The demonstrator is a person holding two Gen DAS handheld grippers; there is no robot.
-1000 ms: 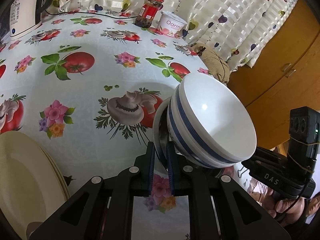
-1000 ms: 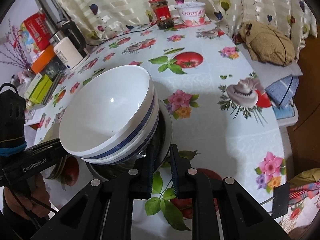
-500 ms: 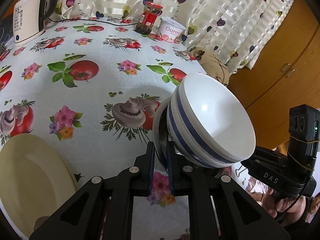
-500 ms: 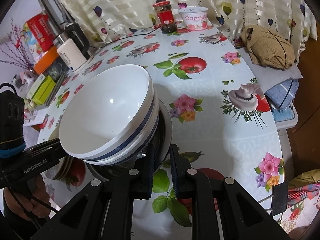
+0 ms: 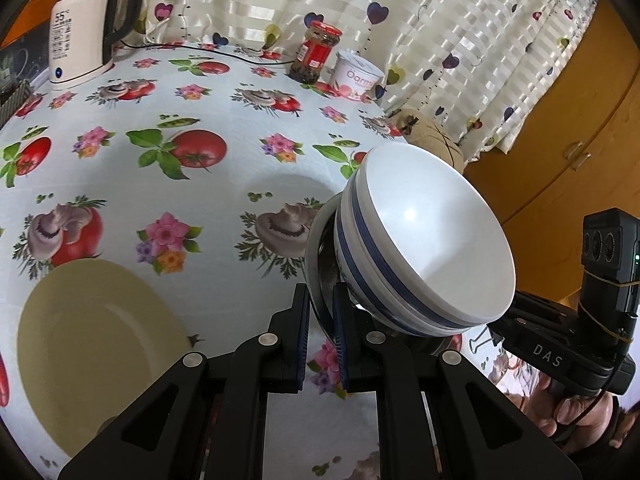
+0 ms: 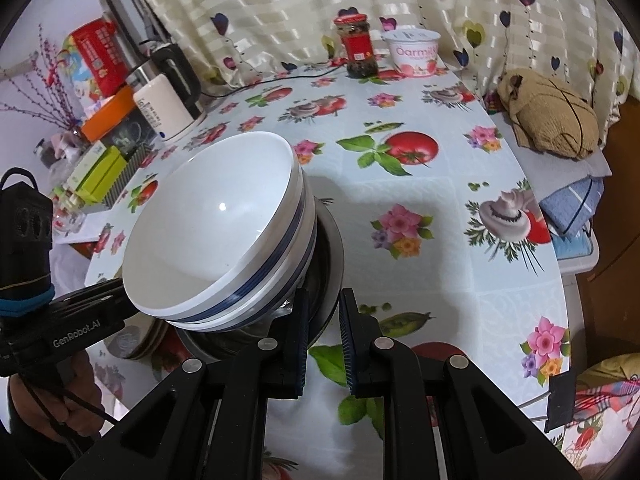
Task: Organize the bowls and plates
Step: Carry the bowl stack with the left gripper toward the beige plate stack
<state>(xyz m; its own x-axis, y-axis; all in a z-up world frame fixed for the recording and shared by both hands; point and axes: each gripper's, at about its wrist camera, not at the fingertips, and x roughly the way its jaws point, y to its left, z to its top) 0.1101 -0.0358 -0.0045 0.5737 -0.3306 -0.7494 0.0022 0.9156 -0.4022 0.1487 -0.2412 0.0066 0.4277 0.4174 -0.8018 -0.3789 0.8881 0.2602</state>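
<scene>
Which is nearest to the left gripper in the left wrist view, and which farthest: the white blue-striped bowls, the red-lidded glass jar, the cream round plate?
1. White blue-striped bowls, just right of the left gripper.
2. Cream round plate, on the table, lower left.
3. Red-lidded glass jar, at the far edge by the curtain.

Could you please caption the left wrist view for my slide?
Left tongs pinch a metal plate carrying stacked striped bowls above the tablecloth.
</scene>
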